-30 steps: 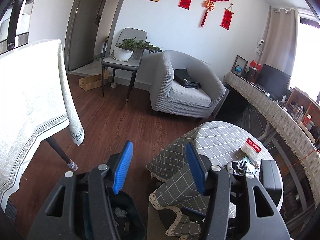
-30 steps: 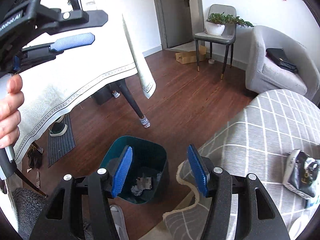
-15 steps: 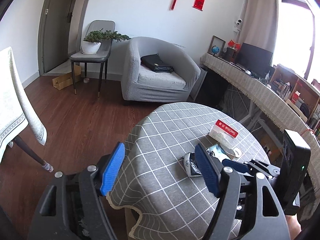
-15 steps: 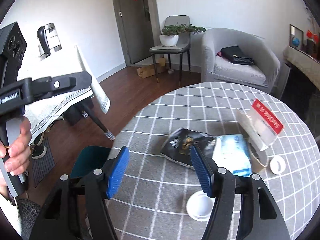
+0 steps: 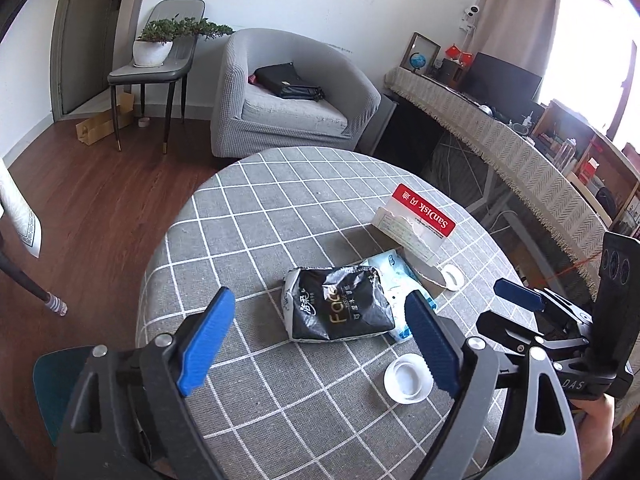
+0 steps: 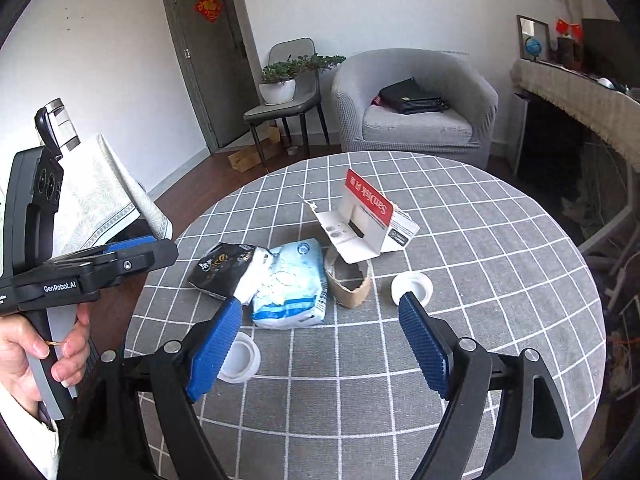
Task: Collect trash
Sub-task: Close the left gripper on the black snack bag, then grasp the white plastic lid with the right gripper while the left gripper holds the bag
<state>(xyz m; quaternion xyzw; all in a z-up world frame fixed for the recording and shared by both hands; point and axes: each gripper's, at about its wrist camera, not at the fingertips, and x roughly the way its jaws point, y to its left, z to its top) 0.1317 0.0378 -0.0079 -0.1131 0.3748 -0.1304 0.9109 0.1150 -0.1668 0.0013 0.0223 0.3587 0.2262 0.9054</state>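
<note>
Both jaws just widened and empty, the left gripper (image 5: 320,344) and right gripper (image 6: 320,344) face a light, crinkly black packet (image 5: 340,306) at table centre, twelve o'clock of the left gripper, probably best pinched at a crumpled edge.

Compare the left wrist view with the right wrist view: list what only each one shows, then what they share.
Only the left wrist view: the teal bin at the table's edge and the monitor on the sideboard.

Only the right wrist view: the torn cardboard strip and the kettle.

Both: the black wrapper, blue tissue pack, SanDisk box, two white lids, armchair.
</note>
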